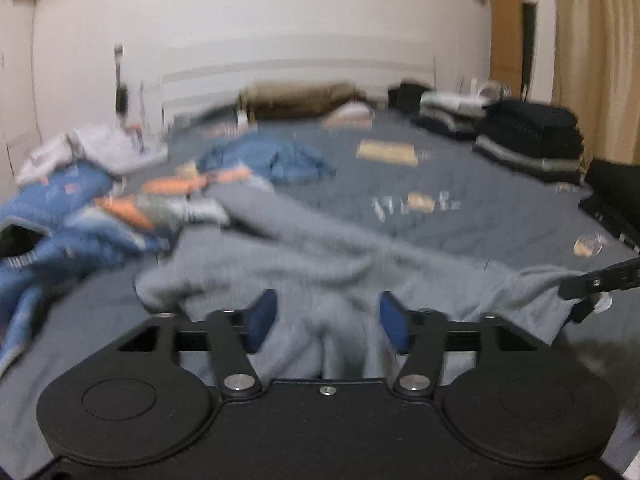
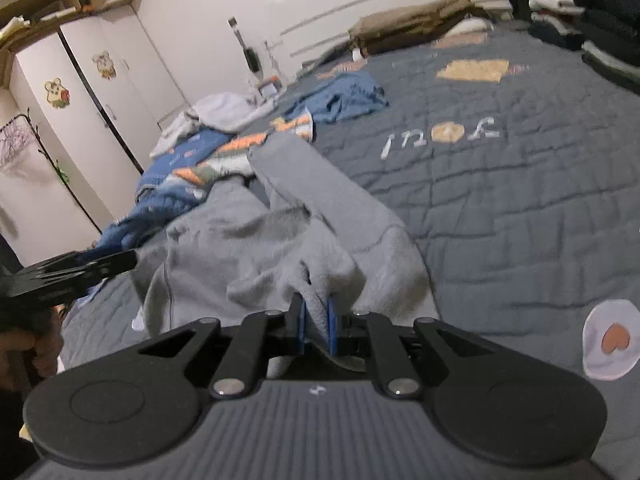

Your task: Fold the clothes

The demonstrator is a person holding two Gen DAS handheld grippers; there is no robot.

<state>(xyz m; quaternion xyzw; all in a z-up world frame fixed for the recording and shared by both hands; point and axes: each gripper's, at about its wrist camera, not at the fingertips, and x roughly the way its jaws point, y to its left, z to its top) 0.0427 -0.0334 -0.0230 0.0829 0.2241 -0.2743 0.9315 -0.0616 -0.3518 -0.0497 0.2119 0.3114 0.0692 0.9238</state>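
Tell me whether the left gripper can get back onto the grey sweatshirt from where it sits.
Probably yes. The left gripper stands open with the grey sweatshirt bunched right between its fingers, and nothing lies in front of it. The right gripper is shut on the other edge, off to the side.

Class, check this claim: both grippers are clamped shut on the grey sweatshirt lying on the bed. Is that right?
Not quite. Only the right gripper is shut on the grey sweatshirt. The left wrist view shows the left gripper with jaws apart, cloth lying loose between them.
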